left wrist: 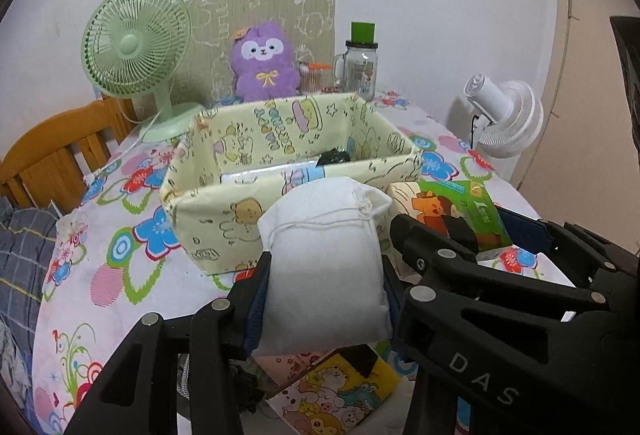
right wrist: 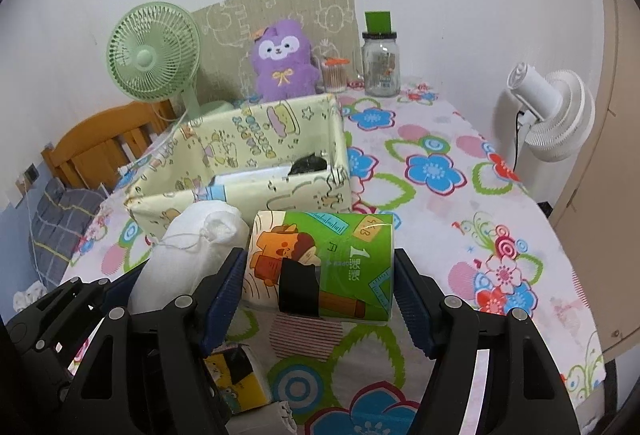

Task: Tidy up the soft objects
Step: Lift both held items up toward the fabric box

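A white cloth pouch tied with string is pinched between the blue pads of my left gripper, which is shut on it above the table. In the right wrist view, my right gripper is shut on a green cartoon-printed tissue pack, one pad pressing on each side. The pack hangs just over the flowered tablecloth. Right behind both stands an open pale-yellow fabric box. Inside it lie a dark item and a clear-wrapped pack. The pouch sits left of the tissue pack.
A yellow cartoon tissue pack lies on the table under the grippers. At the back stand a green fan, a purple plush, a swab container and a glass jar. A white fan is right, a wooden chair left.
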